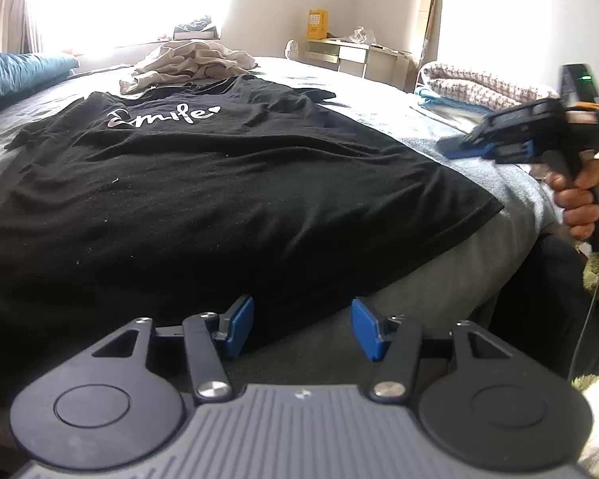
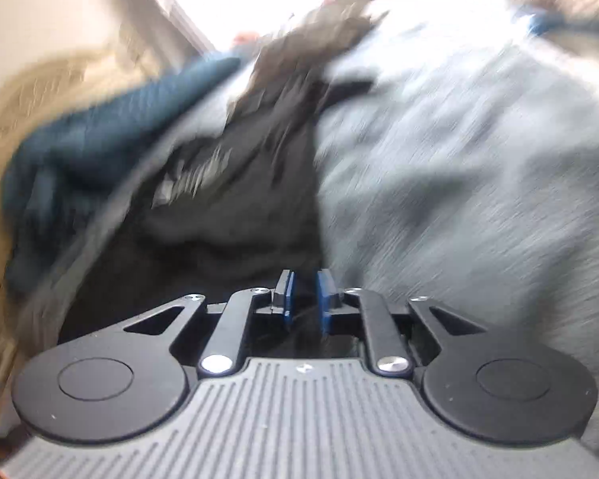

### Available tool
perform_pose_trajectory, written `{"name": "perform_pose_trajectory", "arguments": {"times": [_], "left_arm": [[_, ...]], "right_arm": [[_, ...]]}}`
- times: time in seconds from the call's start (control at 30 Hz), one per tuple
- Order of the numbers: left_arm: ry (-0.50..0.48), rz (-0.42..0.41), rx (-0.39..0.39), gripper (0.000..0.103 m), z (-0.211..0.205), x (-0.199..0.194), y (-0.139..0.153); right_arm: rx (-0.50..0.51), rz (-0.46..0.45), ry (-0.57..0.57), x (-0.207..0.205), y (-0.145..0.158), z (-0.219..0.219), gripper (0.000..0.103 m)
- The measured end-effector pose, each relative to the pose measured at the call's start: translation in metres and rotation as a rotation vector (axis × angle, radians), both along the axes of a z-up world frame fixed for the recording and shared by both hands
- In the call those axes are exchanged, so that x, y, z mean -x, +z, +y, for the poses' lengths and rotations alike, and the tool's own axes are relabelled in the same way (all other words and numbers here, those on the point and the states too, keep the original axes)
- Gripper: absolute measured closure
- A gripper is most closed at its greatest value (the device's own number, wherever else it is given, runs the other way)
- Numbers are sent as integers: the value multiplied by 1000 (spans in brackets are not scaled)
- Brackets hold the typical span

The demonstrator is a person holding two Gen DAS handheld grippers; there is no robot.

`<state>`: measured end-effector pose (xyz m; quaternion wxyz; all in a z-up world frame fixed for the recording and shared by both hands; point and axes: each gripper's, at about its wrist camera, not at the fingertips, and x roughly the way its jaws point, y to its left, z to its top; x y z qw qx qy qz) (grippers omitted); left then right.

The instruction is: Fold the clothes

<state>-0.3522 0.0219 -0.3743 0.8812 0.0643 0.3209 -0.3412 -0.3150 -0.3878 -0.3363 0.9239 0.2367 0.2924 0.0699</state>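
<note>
A black T-shirt with a white "Smile" print lies spread flat on the bed, its hem hanging over the near edge. My left gripper stands open at that hem: its left pad is over the black cloth and its right pad over the grey sheet, and neither presses on anything. A hand holds my right gripper off the shirt's right side, above the light blanket. The right wrist view is blurred. There the right gripper shows a narrow gap with nothing in it, at the shirt's right edge.
A pile of beige clothes lies beyond the shirt. A teal pillow is at the far left. Folded blankets are stacked at the right, on the bed. A desk stands by the far wall.
</note>
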Motion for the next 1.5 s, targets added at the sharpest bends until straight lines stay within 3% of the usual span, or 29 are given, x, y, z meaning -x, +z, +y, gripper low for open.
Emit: {"name": "perform_pose_trajectory", "arguments": {"times": [0.03,0.1,0.17,0.23,0.33,0.37,0.43,0.6,0.67,0.73,0.77,0.87,0.93,1.0,1.1,1.17,1.23,1.3,1.33,1.4,1.5], "left_arm": [[1,2,9,46,1,0,0],[6,5,25,44,2,0,-1],[15,8,38,44,3,1,-1],[29,6,54,44,7,4,0],[58,-16,95,45,20,10,-1],[67,-14,108,45,25,12,-2],[105,-6,132,45,35,12,-3],[238,-15,206,45,72,14,-4],[273,-3,233,45,88,9,-7],[293,13,257,47,102,3,-12],[284,17,274,49,107,1,-14],[246,24,322,48,118,-1,-17],[226,24,336,48,122,-2,-19],[214,29,351,48,126,-3,-21],[218,51,387,48,133,-3,-23],[233,69,407,47,137,-2,-23],[267,69,407,38,142,1,-20],[299,83,411,23,148,5,-16],[310,99,419,20,152,5,-13],[331,130,437,10,159,6,-8],[359,134,448,4,168,11,4]], "right_arm": [[19,-31,-6,7,6,1,88],[7,-55,94,16,10,13,88],[46,-33,159,19,4,26,87],[178,33,50,17,1,30,86],[135,-121,73,22,26,39,85],[101,-198,129,21,39,51,85],[112,-257,254,6,56,88,79],[121,-56,592,-65,23,191,75],[121,21,639,-82,4,210,75],[147,76,608,-102,-9,219,80],[170,64,548,-102,-3,219,85],[199,-2,413,-98,20,220,81],[168,-45,503,-96,30,238,80],[170,-29,666,-96,27,274,75],[202,61,833,-109,5,328,74],[219,81,772,-127,-6,340,76],[124,58,633,-130,10,318,74],[54,8,535,-123,30,291,70],[32,-29,504,-115,42,275,66],[43,-74,418,-93,58,240,38],[47,-98,280,-54,67,176,32]]}}
